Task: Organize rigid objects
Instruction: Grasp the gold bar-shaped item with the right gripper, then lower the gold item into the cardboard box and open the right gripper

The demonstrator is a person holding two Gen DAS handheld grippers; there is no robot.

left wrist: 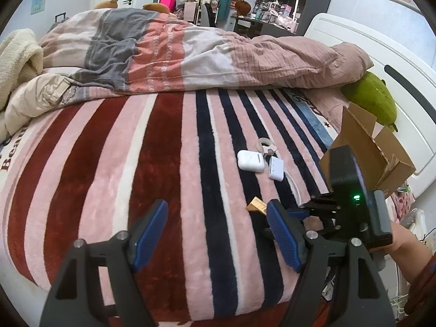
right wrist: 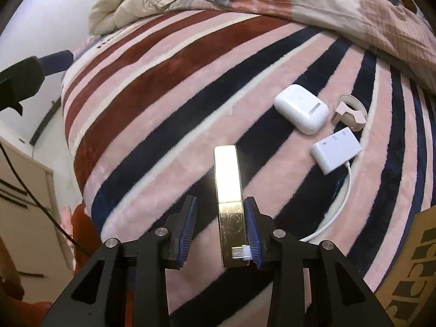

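Note:
A gold rectangular bar [right wrist: 230, 204] lies on the striped blanket [right wrist: 163, 103] between the fingers of my right gripper [right wrist: 221, 224]. The jaws are open; the right pad is against the bar, the left pad stands apart. A white earbud case [right wrist: 301, 108], a white adapter [right wrist: 336, 154] with its cable, and a pink clip [right wrist: 350, 112] lie beyond, to the right. In the left wrist view, my left gripper [left wrist: 216, 234] is open and empty over the blanket. The earbud case [left wrist: 250, 160], adapter [left wrist: 276, 172], clip [left wrist: 265, 145] and gold bar [left wrist: 256, 205] lie ahead to the right.
An open cardboard box [left wrist: 368, 147] stands at the bed's right edge, also at the right wrist view's lower right [right wrist: 408, 272]. A crumpled duvet [left wrist: 190, 57] covers the far half of the bed. A green plush [left wrist: 373, 98] lies by the white headboard [left wrist: 381, 54].

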